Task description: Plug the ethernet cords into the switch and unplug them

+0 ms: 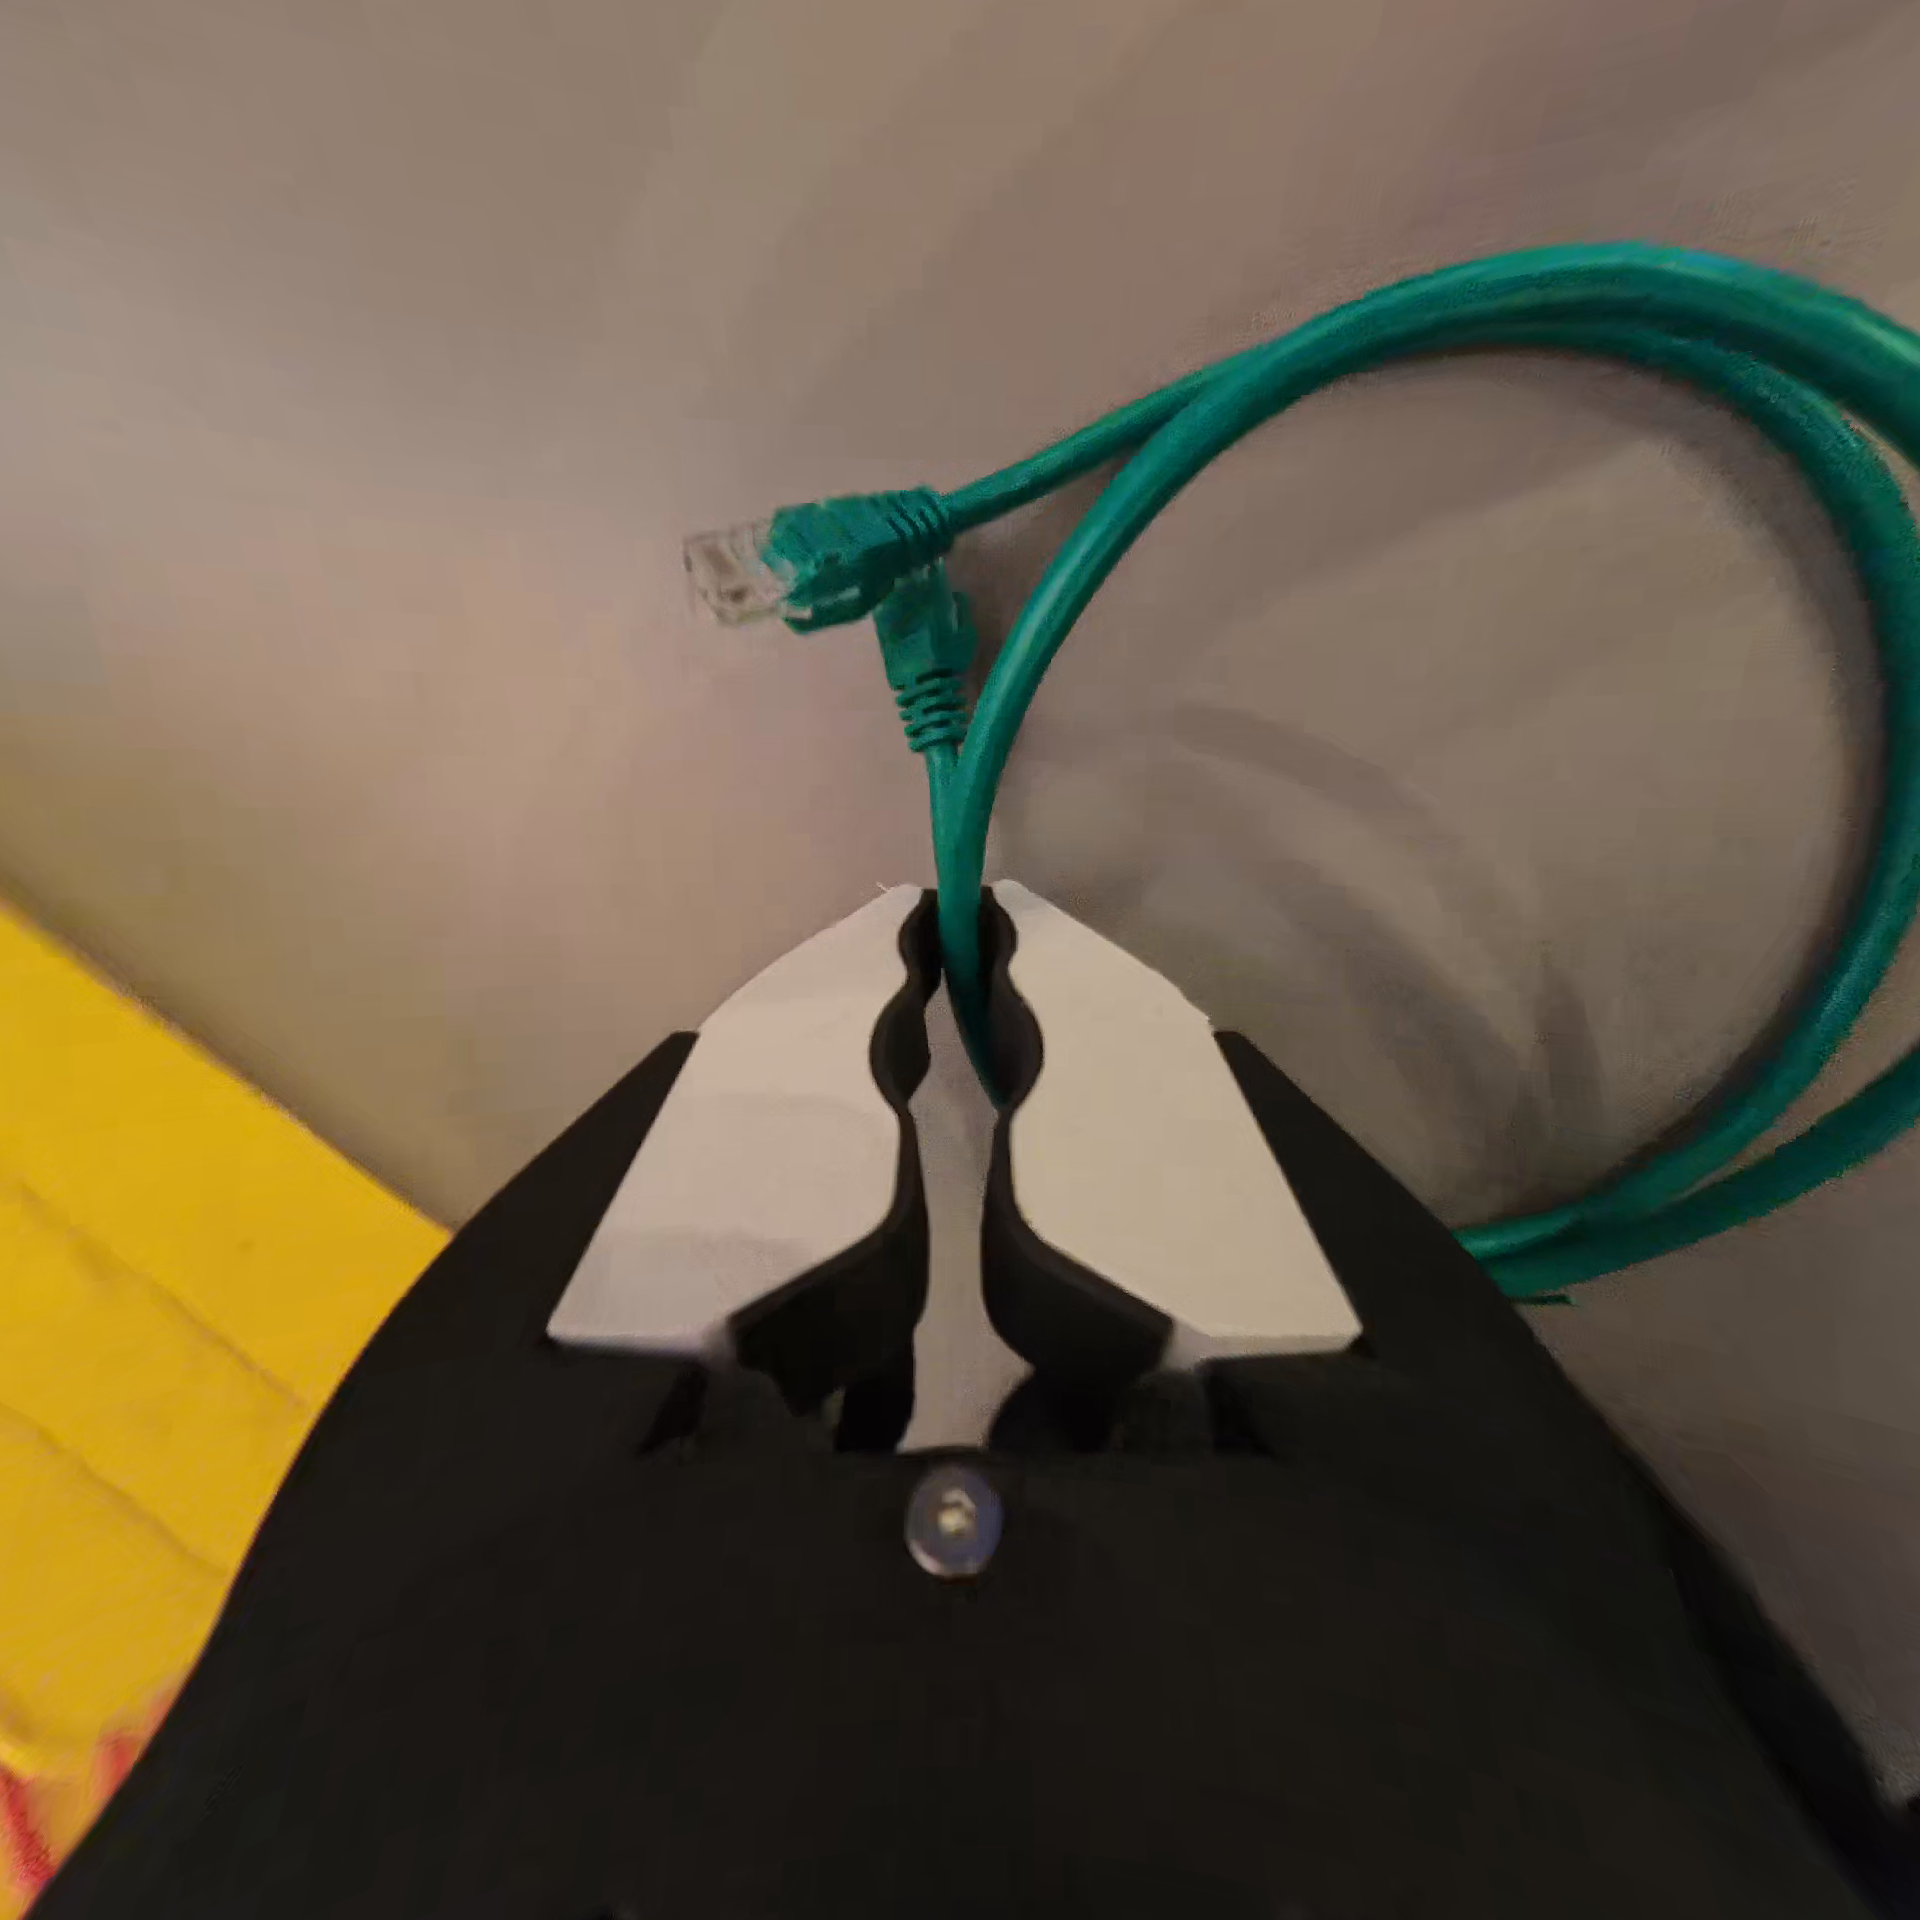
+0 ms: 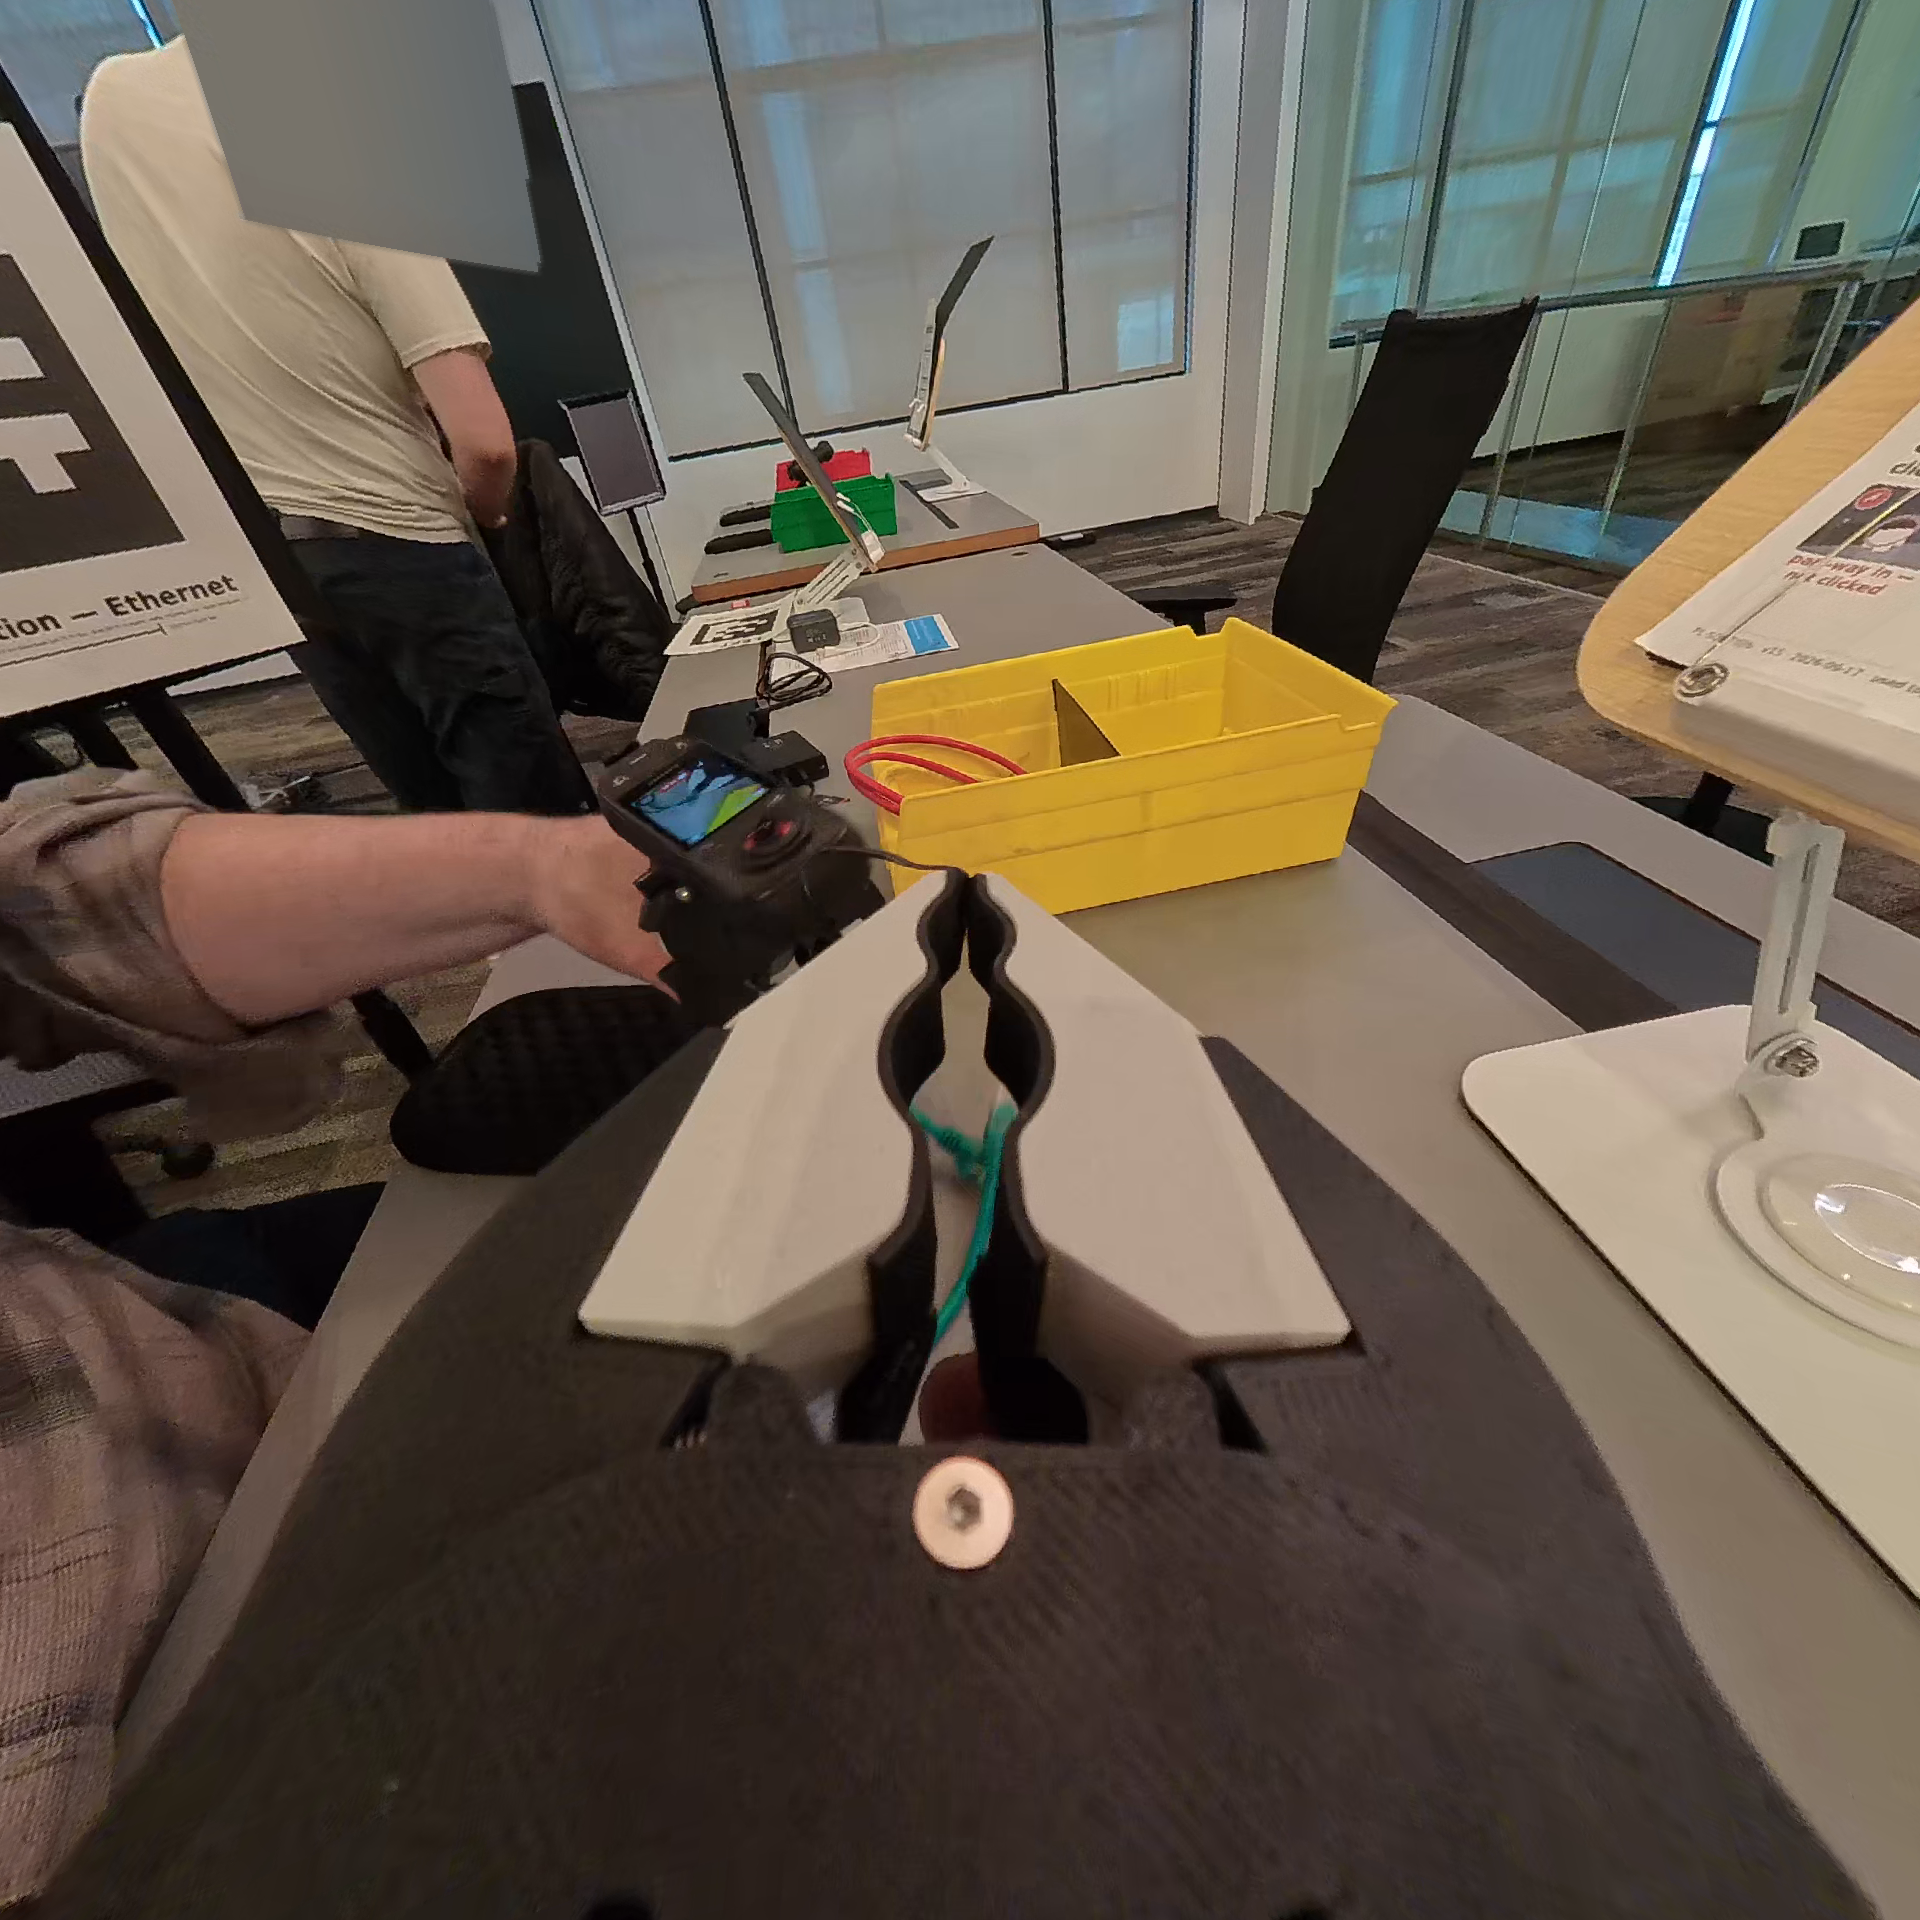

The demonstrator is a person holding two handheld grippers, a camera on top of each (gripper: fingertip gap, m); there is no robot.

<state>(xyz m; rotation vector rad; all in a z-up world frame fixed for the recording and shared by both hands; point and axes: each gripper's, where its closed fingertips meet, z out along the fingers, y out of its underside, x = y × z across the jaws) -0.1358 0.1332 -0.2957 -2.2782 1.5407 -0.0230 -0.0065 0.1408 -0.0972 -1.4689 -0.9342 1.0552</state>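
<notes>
A green ethernet cord (image 1: 1558, 312) lies in a loop on the grey table (image 1: 416, 520). My left gripper (image 1: 961, 904) is shut on it a short way behind one green plug boot (image 1: 920, 665). The cord's other plug (image 1: 727, 577), clear-tipped, lies just past that boot. My right gripper (image 2: 964, 896) is shut and seems empty, raised over the table. A bit of green cord (image 2: 977, 1174) shows through the gap between its fingers, below them. A hand holds the left gripper's camera unit (image 2: 707, 810) just beyond it. No switch is in view.
A yellow divided bin (image 2: 1122, 800) with a red cord (image 2: 914, 758) in it stands past the grippers; its edge shows in the left wrist view (image 1: 156, 1195). A white stand base (image 2: 1621, 1164) and tilted board (image 2: 1714, 540) are right. A person stands far left. Tip to tip, the grippers are about 25 centimetres apart.
</notes>
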